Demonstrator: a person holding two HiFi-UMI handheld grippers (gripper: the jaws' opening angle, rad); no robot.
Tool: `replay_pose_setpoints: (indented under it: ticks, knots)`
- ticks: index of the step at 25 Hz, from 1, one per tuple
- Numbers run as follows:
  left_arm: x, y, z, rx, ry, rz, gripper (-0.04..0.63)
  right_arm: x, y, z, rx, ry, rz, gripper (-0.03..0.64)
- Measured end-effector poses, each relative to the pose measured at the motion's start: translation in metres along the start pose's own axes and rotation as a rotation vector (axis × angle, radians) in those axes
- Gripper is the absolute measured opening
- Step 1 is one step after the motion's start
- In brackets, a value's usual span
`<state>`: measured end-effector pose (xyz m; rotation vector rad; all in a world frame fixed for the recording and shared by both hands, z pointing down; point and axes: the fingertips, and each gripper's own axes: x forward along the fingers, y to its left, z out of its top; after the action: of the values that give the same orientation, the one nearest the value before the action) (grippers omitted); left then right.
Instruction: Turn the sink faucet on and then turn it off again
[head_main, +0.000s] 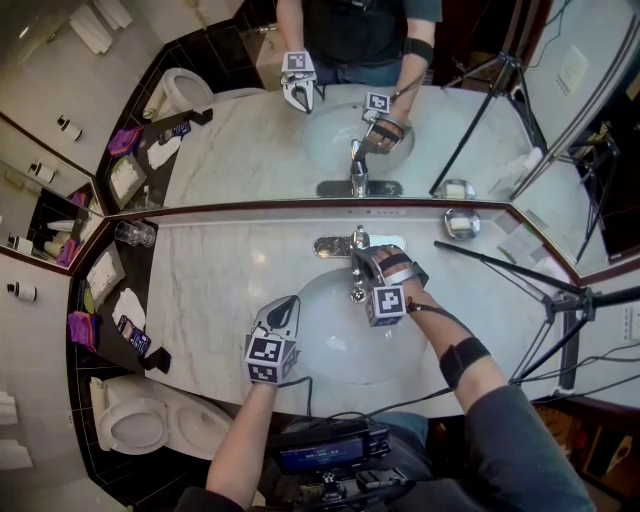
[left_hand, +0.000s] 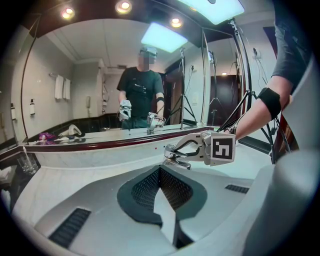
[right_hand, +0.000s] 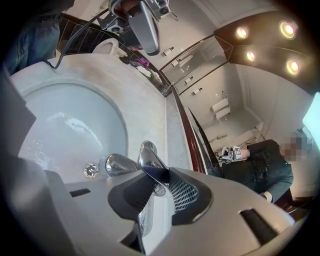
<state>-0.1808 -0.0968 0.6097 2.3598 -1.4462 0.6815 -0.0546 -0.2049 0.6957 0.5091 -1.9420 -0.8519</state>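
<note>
**Chrome lever pinched, the turn yet to come**

Starting at the right gripper (right_hand: 161, 176): its fingers (right_hand: 184, 192) are closed in on the faucet lever (right_hand: 150, 161), with a pad against each side as best the right gripper view shows. Just below the lever, the spout (right_hand: 118, 164) reaches out over the sink (right_hand: 60, 100). I can't make out a stream coming from it, so I'd call this the turn-on step: grip made, lever not yet thrown.

The next move, by my reading, is to hold that pinch and ease the lever over from the wrist, so the smooth metal doesn't slip out. Which way it travels I can't tell.

Moving outward, the right forearm comes in from the near right. It angles down across the basin to the faucet at the far edge of the marble tabletop (head_main: 230, 265). Over the near left rim hangs the left gripper (left_hand: 160, 169), fingers pressed together on nothing and aimed at the faucet.
</note>
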Motion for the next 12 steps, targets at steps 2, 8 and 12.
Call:
replay_pose_setpoints:
  ticks: [2, 8, 12]
  knots:
    - [-0.0003, 0.0004, 0.0012, 0.0, -0.002, 0.001, 0.002, -0.0018, -0.0035, 0.0017, 0.0, -0.004, -0.01, 0.094]
    - [0.001, -0.0014, 0.0025, 0.0, -0.011, 0.0, 0.002, -0.0028, -0.0039, 0.0024, 0.018, -0.014, -0.022, 0.094]
    - [-0.0001, -0.0003, 0.0011, -0.002, -0.009, 0.007, 0.002, -0.0011, -0.0005, 0.0011, 0.033, -0.011, -0.007, 0.095]
